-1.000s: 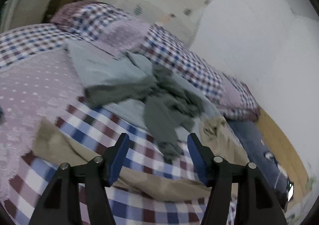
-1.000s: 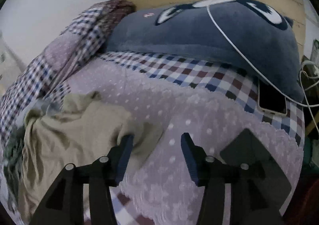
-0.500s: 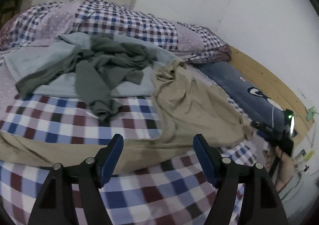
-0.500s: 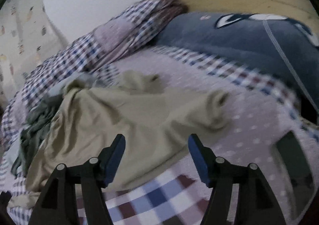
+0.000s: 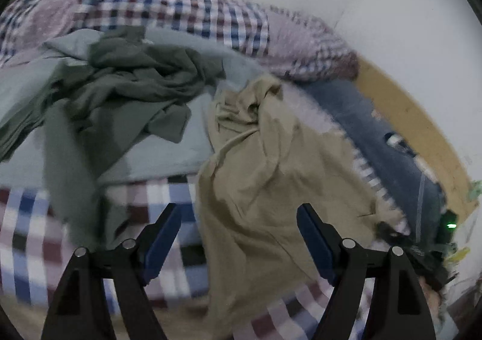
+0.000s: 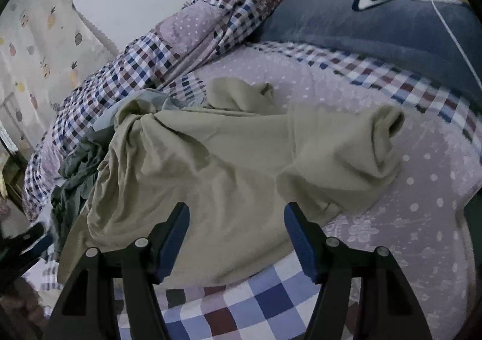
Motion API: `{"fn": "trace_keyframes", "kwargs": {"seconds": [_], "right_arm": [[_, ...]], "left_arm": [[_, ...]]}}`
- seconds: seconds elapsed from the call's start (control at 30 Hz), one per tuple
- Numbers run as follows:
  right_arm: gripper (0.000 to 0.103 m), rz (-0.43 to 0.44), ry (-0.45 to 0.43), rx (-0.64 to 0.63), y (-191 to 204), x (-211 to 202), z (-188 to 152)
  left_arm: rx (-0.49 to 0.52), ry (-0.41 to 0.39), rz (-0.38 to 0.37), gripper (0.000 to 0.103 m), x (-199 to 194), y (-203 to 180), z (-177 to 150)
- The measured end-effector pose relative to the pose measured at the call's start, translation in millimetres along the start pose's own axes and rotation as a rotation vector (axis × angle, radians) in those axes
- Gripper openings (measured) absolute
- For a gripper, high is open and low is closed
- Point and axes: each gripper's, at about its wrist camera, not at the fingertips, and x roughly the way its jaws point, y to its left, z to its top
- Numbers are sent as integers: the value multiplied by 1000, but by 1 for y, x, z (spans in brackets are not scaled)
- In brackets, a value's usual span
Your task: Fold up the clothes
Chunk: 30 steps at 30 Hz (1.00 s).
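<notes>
Above beige shirt (image 6: pixel 211 165), wide-open empty grippers (image 6: pixel 236 234)

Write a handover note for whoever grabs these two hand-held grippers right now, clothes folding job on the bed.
Left hand-held gripper: open, empty, above the near end of the beige garment.
Right hand-held gripper: open, empty, above the same beige garment.
Things: beige garment lies crumpled and unfolded on the checked bedspread, one sleeve bunched toward the blue pillow. The dark green garment lies heaped on a light grey-green cloth beside it.
Done: nothing folded.
Left: flatten and fold the beige garment, then the others.
</notes>
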Motion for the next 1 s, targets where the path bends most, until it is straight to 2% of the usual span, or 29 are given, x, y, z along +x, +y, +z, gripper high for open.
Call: {"fn": "trace_keyframes", "kwargs": {"seconds": [0.07, 0.17, 0.2, 0.27, 0.33, 0.43, 0.5, 0.67, 0.83, 0.9, 1.0], "right_arm": [[69, 17, 11, 16, -2, 3, 0], [69, 35, 13, 19, -1, 5, 2], [69, 39, 12, 19, -1, 5, 3], [69, 43, 14, 28, -1, 7, 4], [69, 48, 18, 42, -3, 9, 5], [69, 52, 23, 54, -5, 11, 6], [69, 51, 20, 58, -5, 10, 6], [69, 62, 4, 77, -10, 5, 9], [69, 71, -4, 79, -9, 1, 10], [69, 83, 0, 88, -9, 1, 10], [69, 88, 1, 100, -10, 2, 11]], "left_arm": [[43, 28, 52, 82, 23, -4, 12], [74, 74, 91, 81, 53, -5, 24], [76, 95, 98, 74, 63, -5, 27], [79, 136, 113, 51, 82, -5, 32], [47, 137, 118, 4, 87, -1, 34], [0, 133, 124, 2, 94, 4, 39], [-51, 13, 110, 2, 67, 13, 47], [-199, -208, 152, 1, -6, 55, 70], [-266, -370, 269, 0, -79, 98, 96], [-299, -413, 312, 0, -104, 121, 103], [-255, -336, 317, 0, -114, 138, 103]]}}
